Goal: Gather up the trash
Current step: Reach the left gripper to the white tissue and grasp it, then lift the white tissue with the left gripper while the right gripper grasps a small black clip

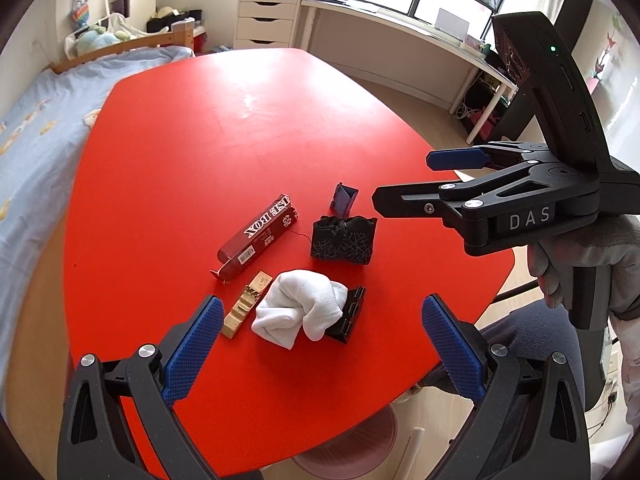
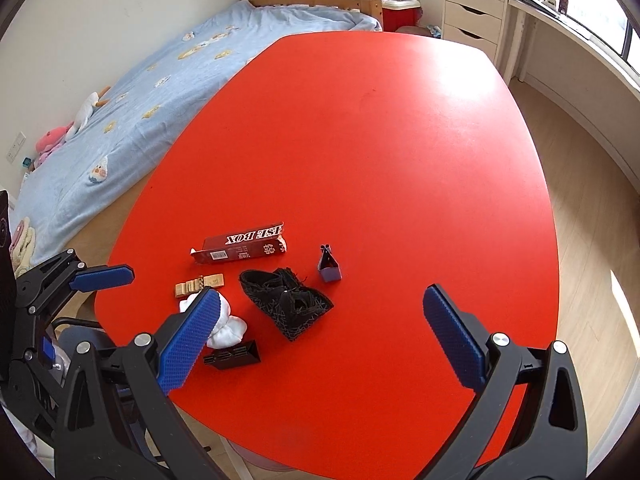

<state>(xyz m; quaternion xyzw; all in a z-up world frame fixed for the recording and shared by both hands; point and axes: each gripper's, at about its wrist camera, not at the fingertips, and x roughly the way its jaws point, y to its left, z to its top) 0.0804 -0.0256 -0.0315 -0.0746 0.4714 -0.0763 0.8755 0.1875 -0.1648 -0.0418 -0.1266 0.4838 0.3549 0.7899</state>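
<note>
On the red table (image 1: 240,140) lie a dark red carton (image 1: 258,238), a small gold box (image 1: 244,309), a rolled white sock (image 1: 298,310), a black plastic piece (image 1: 348,316), a black patterned pouch (image 1: 343,239) and a small blue open carton (image 1: 343,200). My left gripper (image 1: 322,344) is open and empty, just above and short of the sock. My right gripper (image 1: 404,180) is open and empty, hovering right of the pouch. In the right wrist view the carton (image 2: 244,243), pouch (image 2: 286,300), sock (image 2: 228,330) and the right gripper (image 2: 320,338) show.
A bed with a blue cover (image 2: 140,92) runs along the table's left side. A white drawer unit (image 1: 266,16) and a long desk under the window (image 1: 400,20) stand behind. A pink round bin (image 1: 352,444) sits on the floor under the table's near edge.
</note>
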